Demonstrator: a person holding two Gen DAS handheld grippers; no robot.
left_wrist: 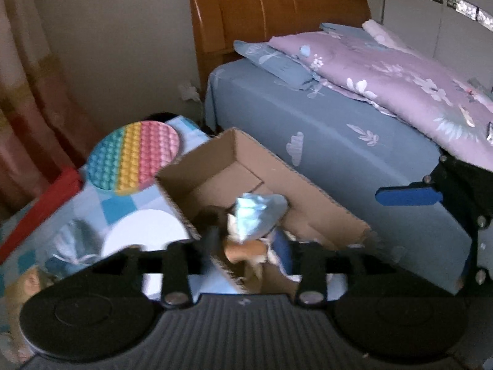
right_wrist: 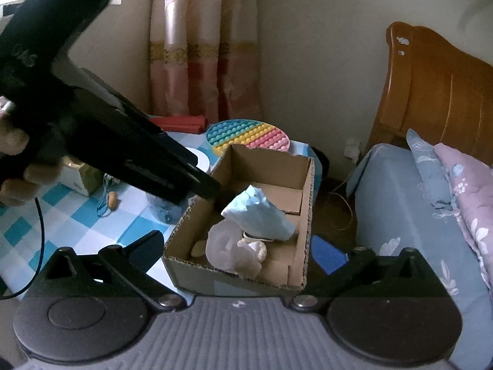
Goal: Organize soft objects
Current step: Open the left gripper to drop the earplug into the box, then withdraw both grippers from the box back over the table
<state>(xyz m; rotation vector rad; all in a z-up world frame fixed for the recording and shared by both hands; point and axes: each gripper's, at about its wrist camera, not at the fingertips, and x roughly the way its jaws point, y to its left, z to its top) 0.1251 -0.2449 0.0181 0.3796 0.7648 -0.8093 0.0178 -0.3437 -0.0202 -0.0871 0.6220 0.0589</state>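
Left gripper [left_wrist: 251, 237] pinches a soft light-blue pouch [left_wrist: 257, 212] over the cardboard box [left_wrist: 295, 182]. Right gripper [right_wrist: 246, 246] is spread wide with nothing in it. Inside the box lie white squishy things [right_wrist: 234, 246]. The box sits at the checkered worktop's [right_wrist: 71, 215] edge beside the bed [right_wrist: 409, 225]. A rainbow bubble mat [right_wrist: 246, 134] lies at the far edge.

Blue-checked table [right_wrist: 77, 225]; on it cardboard box [right_wrist: 303, 203], rainbow pop mat [right_wrist: 246, 134], white disc [left_wrist: 144, 231], red box [right_wrist: 180, 122]

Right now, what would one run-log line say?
left gripper: grips blue pouch inside cardboard box | right gripper: open, empty
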